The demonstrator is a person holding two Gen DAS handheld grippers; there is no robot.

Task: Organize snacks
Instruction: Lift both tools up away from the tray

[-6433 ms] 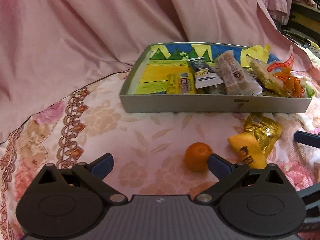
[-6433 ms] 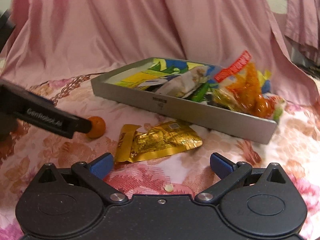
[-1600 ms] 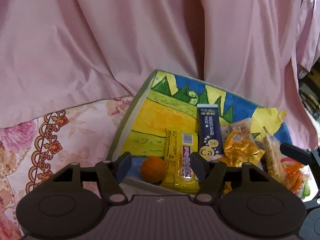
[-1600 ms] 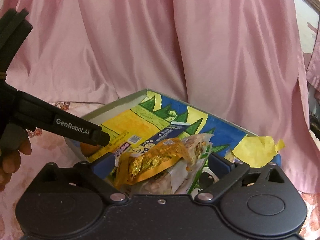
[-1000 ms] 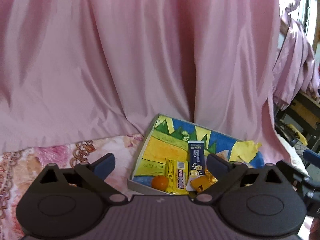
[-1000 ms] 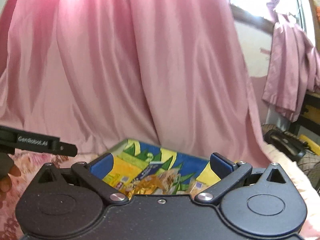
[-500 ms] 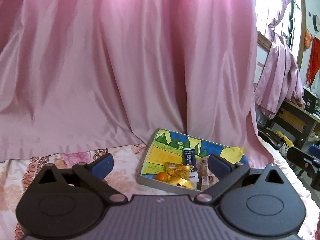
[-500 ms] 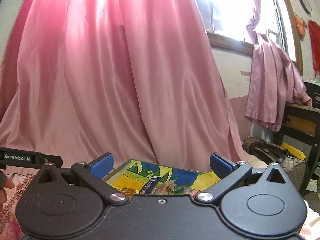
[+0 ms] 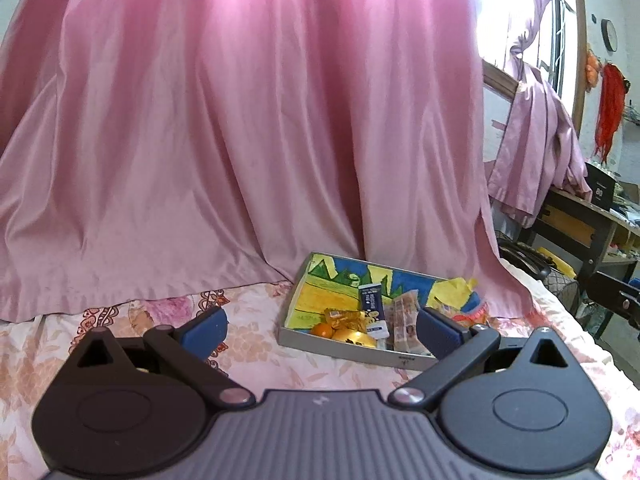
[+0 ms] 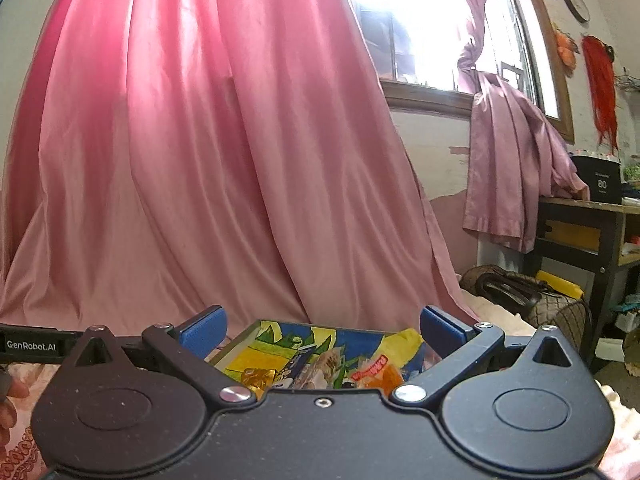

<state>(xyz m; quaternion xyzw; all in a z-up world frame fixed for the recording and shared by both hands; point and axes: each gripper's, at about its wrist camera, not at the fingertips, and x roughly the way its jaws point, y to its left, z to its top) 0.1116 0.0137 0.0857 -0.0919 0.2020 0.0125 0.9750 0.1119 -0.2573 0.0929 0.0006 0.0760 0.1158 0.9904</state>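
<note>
snacks (image 9: 372, 320) in one tray (image 9: 340, 346); one orange (image 9: 322, 330); two grippers empty.

In the right wrist view the gripper body hides the near half of the tray (image 10: 244, 334) and its snacks (image 10: 320, 368). Packet labels are too small to read. A hand (image 10: 10, 392) is cut off at the left edge.

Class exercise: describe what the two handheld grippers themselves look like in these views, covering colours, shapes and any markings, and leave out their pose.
Both look alike: the left gripper and right gripper have black bodies with two round housings, silver pivot screws, angled black linkages and blue pads. The left body looks ribbed. In the right wrist view, white "GenRobot.AI" lettering marks the left gripper's black finger.
</note>
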